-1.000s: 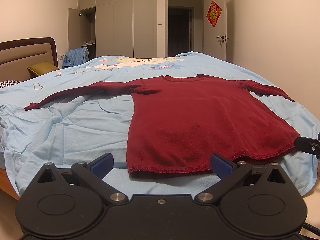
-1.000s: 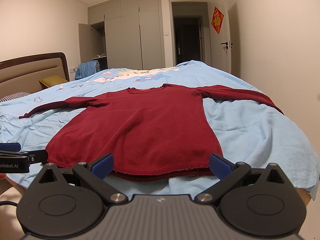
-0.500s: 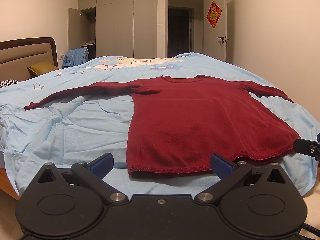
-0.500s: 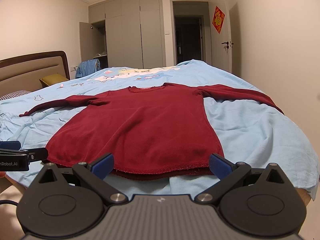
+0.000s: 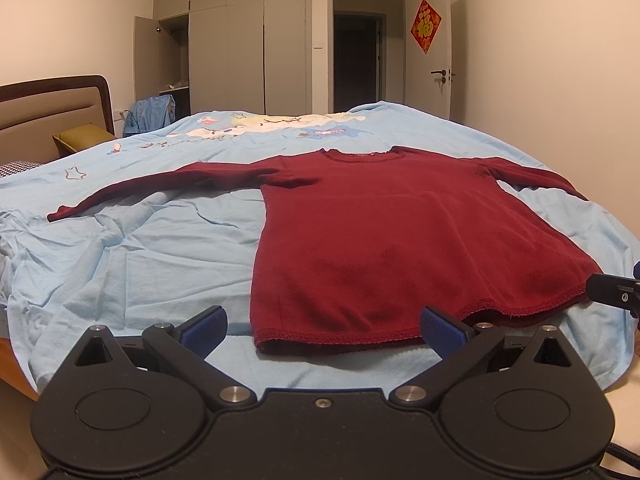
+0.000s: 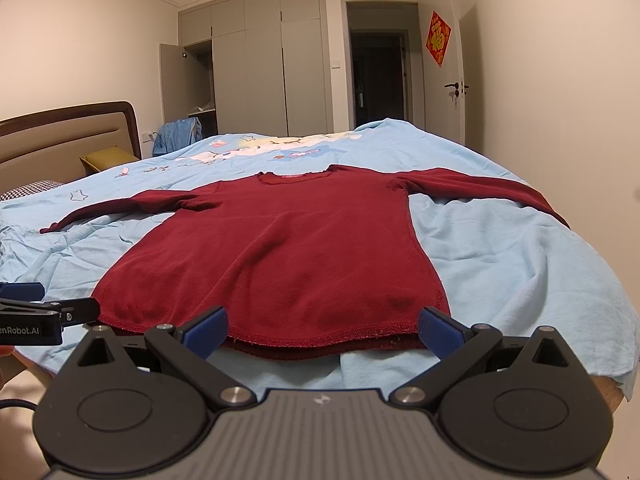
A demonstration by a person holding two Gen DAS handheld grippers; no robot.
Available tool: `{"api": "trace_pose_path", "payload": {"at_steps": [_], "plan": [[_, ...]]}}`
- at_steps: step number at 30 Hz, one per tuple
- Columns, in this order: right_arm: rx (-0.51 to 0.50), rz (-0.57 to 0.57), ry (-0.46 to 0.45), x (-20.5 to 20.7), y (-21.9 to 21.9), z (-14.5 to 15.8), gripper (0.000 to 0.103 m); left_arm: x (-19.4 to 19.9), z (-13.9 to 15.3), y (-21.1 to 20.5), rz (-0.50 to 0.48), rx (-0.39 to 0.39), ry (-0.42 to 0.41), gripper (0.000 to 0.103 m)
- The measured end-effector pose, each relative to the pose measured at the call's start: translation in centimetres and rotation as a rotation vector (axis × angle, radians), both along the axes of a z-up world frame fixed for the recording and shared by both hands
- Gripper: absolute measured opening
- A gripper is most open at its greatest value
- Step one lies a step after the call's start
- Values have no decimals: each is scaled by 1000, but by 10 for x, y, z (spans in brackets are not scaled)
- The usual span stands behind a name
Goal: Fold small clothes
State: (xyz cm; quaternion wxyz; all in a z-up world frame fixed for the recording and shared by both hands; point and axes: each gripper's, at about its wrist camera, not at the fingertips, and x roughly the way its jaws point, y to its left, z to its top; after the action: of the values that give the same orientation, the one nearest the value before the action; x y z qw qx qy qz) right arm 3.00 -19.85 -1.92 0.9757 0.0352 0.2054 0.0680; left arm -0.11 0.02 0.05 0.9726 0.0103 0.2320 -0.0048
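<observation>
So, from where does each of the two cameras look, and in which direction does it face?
Left wrist: sits on the left gripper at the bed's near edge, facing the red shirt; its blue-padded fingers show, open.
Right wrist: sits on the right gripper, further right, facing the same hem; its own fingers show, open.
Both share the shirt, blue sheet, wardrobe and door; each glimpses the other gripper.

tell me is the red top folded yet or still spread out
Spread out, not folded. The red top lies flat on the blue bedsheet, both sleeves stretched sideways, hem toward the cameras. Both grippers are open and hold nothing.
</observation>
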Motion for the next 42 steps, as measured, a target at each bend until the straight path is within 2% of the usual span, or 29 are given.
{"api": "trace_pose_path", "payload": {"at_steps": [18,22,26,30,34,38,42], "plan": [[-2,3,17,3,0,-1,103,4,-4,0,-6,2,15,102],[8,19,45,9,0,-2,103,9,-6,1,-23,-11,31,102],[69,68,100,25,-8,-5,103,21,3,4,-63,-26,27,102],[153,77,127,54,-30,2,103,52,22,4,-56,18,1,102],[205,31,77,94,-64,19,103,101,42,9,-9,31,-22,102],[291,-73,32,147,-115,28,103,159,53,11,33,15,-31,102],[366,-188,34,205,-168,27,103,210,55,12,50,-25,-14,102]]}}
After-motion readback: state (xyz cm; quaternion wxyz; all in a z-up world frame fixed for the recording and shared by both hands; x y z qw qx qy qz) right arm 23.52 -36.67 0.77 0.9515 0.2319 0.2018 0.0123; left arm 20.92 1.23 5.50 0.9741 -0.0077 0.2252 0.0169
